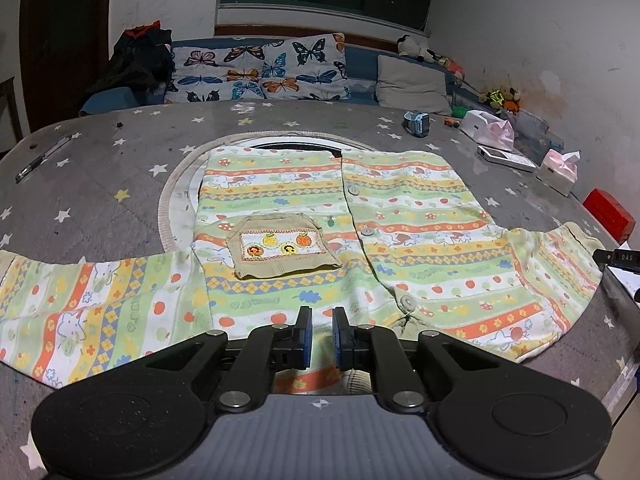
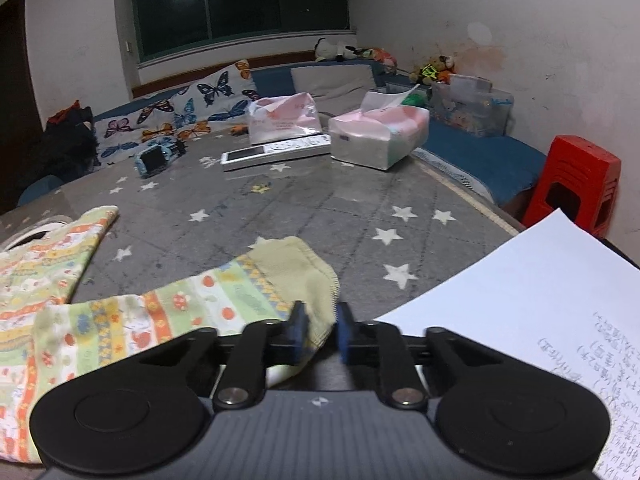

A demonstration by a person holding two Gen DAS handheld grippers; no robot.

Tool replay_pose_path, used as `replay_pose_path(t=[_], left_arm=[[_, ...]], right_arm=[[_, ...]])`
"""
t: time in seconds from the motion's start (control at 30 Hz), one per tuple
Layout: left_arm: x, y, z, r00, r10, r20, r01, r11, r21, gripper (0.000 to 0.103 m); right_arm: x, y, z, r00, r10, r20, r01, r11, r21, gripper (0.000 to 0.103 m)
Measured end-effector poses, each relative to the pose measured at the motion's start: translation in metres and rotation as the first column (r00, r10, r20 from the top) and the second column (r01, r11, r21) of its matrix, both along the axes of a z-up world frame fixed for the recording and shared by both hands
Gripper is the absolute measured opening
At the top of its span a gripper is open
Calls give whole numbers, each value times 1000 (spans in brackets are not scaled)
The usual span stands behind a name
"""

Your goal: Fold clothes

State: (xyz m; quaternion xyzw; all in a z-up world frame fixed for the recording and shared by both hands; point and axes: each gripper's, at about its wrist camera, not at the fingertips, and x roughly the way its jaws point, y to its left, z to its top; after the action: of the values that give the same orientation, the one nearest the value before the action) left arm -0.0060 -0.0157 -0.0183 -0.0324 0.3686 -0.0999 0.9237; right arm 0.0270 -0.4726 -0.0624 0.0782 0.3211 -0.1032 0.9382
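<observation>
A child's striped button-up top (image 1: 400, 216) lies flat on the grey star-print table (image 1: 120, 152), sleeves spread left and right, and a khaki pocket (image 1: 280, 244) on its front. My left gripper (image 1: 322, 330) sits at the near neckline edge, jaws almost together with the cloth pinched between the blue pads. In the right wrist view the right sleeve (image 2: 224, 300) runs in from the left. Its pale green cuff (image 2: 296, 268) ends between the narrow jaws of my right gripper (image 2: 322, 332), which is shut on the cuff's corner.
A handwritten paper sheet (image 2: 520, 280) lies just right of the right gripper. Two tissue packs (image 2: 380, 136), a white remote (image 2: 276, 150) and a blue toy watch (image 2: 154, 160) sit further back. A red stool (image 2: 576, 184) stands off the table's right edge. A pen (image 1: 44, 158) lies far left.
</observation>
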Motion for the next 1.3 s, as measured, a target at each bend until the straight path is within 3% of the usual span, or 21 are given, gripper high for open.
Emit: replay_pose_path(t=[0.13,0.33,0.4,0.5,0.67,0.73,0.97,1.13,1.3], left_arm=[[-2,2,2,1000,5,7,-5,1000,-5,16],[-5,5,0,1000,7,8,-7,1000,-24,16],[-7,6,-1,1000,6,7,-6,1000,-30,17],[-10,9,-2,1000,12,11,-11,999,-37,30],[-14,19,2,999,31,25,-29,998,-61,33],[-16,23,2,999,41,29,-39,997,-65,39],[-22,40,2,996,79,30,-77,994,-84,40],[-23,45,1,995,92,23,-90,992,-92,40],[-21,41,2,996,88,23,-86,992,-94,40]], right_arm=[[-5,14,15,998,37,47,-37,999,-4,8],[-10,55,58,970,198,139,-206,977,49,7],[-9,75,71,951,263,162,-275,960,55,7],[-5,108,88,913,361,190,-379,923,71,7],[3,173,102,832,514,208,-535,843,60,7],[8,197,102,800,564,203,-585,809,54,7],[16,272,87,715,681,160,-694,719,40,7],[17,300,74,685,718,123,-727,684,50,8],[7,313,62,670,738,82,-742,669,44,22]])
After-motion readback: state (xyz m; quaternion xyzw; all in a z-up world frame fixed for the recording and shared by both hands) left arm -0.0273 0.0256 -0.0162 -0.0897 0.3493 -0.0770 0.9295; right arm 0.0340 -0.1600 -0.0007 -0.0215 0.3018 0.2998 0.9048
